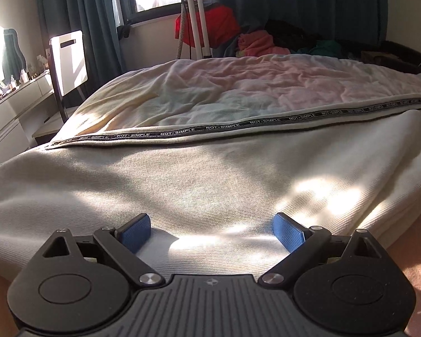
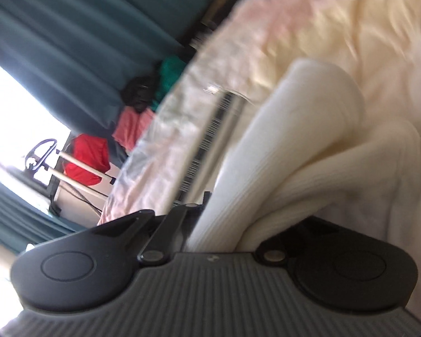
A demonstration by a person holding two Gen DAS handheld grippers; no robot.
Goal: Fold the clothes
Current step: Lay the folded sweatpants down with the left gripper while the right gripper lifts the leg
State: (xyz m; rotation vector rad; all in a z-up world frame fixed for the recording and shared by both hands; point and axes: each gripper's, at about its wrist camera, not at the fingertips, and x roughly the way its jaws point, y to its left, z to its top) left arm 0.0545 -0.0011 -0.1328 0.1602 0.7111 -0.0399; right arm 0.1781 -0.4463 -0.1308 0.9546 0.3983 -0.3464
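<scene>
A cream knit garment (image 1: 210, 174) lies spread flat on the bed in the left wrist view. A black tape with white lettering (image 1: 210, 129) runs along its far edge. My left gripper (image 1: 212, 217) hovers low over the garment's near part, open. Its blue pads (image 1: 134, 231) stand wide apart with nothing between them. In the blurred, tilted right wrist view, my right gripper (image 2: 210, 219) is shut on a bunched fold of cream ribbed fabric (image 2: 294, 146), which rises from the jaws and hides the fingertips.
A crumpled pastel blanket (image 1: 238, 84) covers the bed beyond the garment. A white chair (image 1: 67, 59) and a dresser (image 1: 14, 98) stand to the left. A pile of red, pink and green clothes (image 1: 255, 42) and a steamer stand (image 1: 196, 22) sit below the window.
</scene>
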